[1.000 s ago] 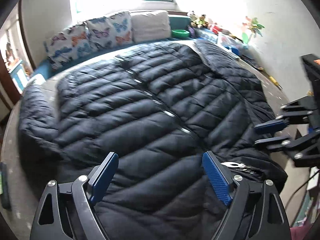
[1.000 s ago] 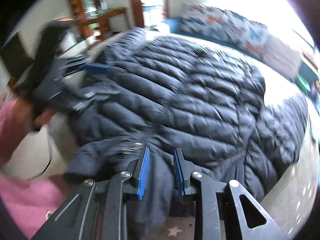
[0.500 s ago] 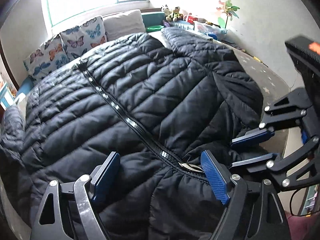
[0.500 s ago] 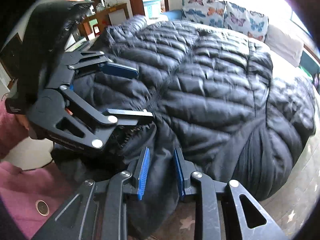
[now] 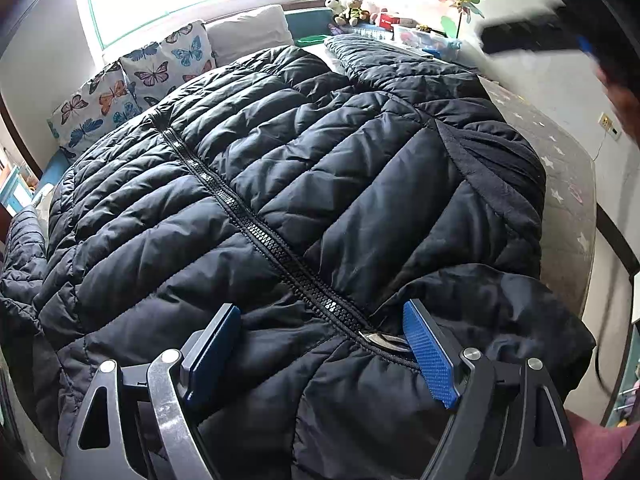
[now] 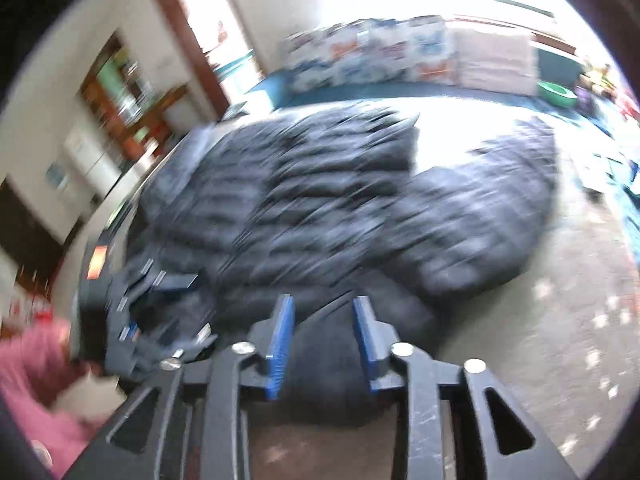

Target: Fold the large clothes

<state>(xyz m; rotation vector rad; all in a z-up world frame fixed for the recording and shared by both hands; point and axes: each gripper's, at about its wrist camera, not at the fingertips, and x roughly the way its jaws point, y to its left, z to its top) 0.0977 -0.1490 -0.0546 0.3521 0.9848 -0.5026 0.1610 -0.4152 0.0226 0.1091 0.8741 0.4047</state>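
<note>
Bright bedroom, window at far end, butterfly cushions point(image 5: 132, 80) along bed's point(image 5: 568, 184) head edge. Black puffer jacket point(image 5: 280, 184) spread flat across bed, zipped, collar end at near edge, one sleeve toward far right corner. Left gripper point(image 5: 320, 344) spread wide, released, straddling zipper pull point(image 5: 376, 338), grasping nothing. Right gripper point(image 6: 322, 344), blurred view, jaws just opening, dark fabric between pads, apparently not pinched. Advice: grip sleeve at cuff, pull taut, fold across chest, smooth puffiness before next fold.
</note>
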